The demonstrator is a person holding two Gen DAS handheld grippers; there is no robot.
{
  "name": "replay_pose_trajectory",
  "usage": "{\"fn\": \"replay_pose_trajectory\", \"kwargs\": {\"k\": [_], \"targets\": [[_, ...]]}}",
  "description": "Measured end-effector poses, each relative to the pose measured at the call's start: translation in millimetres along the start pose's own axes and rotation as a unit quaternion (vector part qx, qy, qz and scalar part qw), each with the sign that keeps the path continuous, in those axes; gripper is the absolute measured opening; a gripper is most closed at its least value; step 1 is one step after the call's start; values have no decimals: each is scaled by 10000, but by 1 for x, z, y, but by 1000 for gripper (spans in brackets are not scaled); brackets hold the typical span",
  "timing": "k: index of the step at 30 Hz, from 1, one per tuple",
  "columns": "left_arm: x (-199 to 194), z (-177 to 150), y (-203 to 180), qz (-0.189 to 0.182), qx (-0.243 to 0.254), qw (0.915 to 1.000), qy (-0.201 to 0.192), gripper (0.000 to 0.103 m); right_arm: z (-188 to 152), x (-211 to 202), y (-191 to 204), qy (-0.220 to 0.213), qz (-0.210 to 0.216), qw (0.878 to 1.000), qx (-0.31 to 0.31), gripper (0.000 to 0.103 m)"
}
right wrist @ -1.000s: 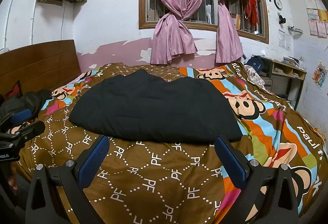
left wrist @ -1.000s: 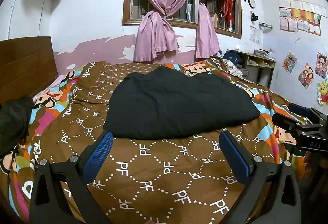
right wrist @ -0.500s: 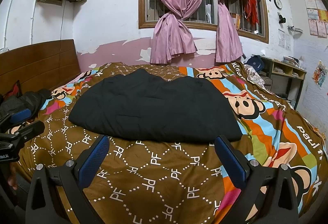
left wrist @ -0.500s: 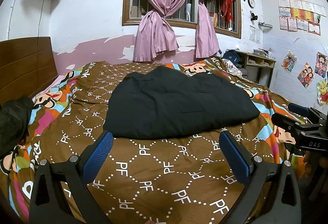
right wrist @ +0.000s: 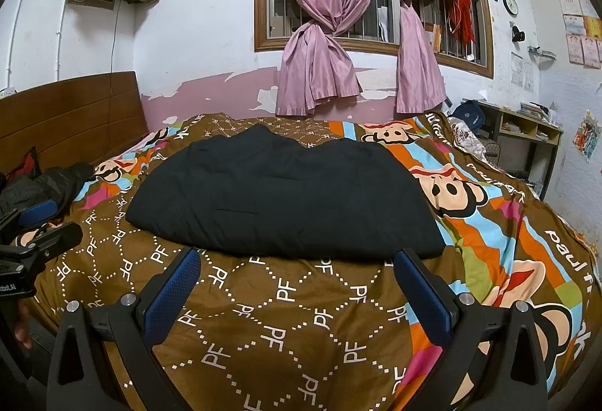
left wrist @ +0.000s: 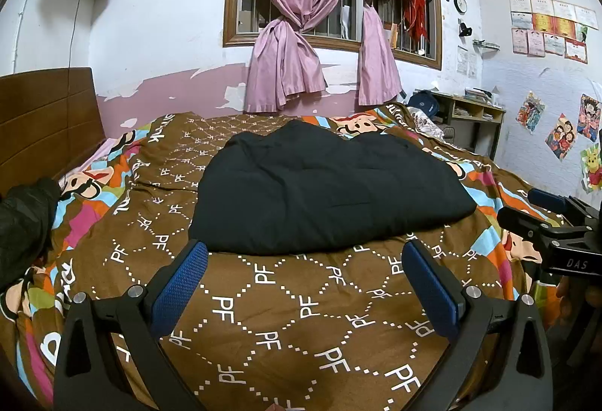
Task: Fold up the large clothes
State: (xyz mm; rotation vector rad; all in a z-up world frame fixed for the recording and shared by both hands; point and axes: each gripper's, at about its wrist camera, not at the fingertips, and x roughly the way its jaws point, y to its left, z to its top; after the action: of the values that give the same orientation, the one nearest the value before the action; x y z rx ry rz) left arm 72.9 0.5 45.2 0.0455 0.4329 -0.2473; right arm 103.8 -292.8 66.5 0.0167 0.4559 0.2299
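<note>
A large black padded garment (left wrist: 323, 189) (right wrist: 286, 200) lies folded flat in the middle of a bed covered by a brown patterned quilt (left wrist: 301, 317) (right wrist: 271, 305). My left gripper (left wrist: 304, 253) hovers open over the quilt just short of the garment's near edge, nothing between its blue pads. My right gripper (right wrist: 297, 260) is open too, at about the same distance from that edge and further right. Each gripper shows at the side of the other's view: the right gripper (left wrist: 541, 211) and the left gripper (right wrist: 45, 223).
A second dark garment (left wrist: 22, 223) (right wrist: 41, 185) is heaped at the bed's left side by the wooden headboard (left wrist: 45, 117). Pink curtains (left wrist: 301, 34) hang on the far wall. A desk with shelves (left wrist: 470, 117) stands at the far right.
</note>
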Motion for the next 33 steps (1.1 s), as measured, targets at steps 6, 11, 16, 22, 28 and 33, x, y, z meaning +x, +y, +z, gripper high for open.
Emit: {"fn": "replay_pose_trajectory", "kwargs": {"k": [6,11,16,22,28,33], "targets": [[0,0,0,3,9,10000,-6,101,0,0,0,9,-4,10000,8,103],[0,-2,-2,-29,61,10000,0,101,1,0,0,4,2,10000,2,103],[1,-5,-2,-45,65,10000,6,101,1,0,1,8,-4,10000,9,103],[1,-4,-3,-43,70,10000,5,101,2,0,0,13,4,10000,11,103],[1,-4,-4,-40,64,10000,7,101,2,0,0,15,5,10000,10,103],[1,-4,-4,-37,68,10000,7,101,3,-1,0,14,3,10000,15,103]]}}
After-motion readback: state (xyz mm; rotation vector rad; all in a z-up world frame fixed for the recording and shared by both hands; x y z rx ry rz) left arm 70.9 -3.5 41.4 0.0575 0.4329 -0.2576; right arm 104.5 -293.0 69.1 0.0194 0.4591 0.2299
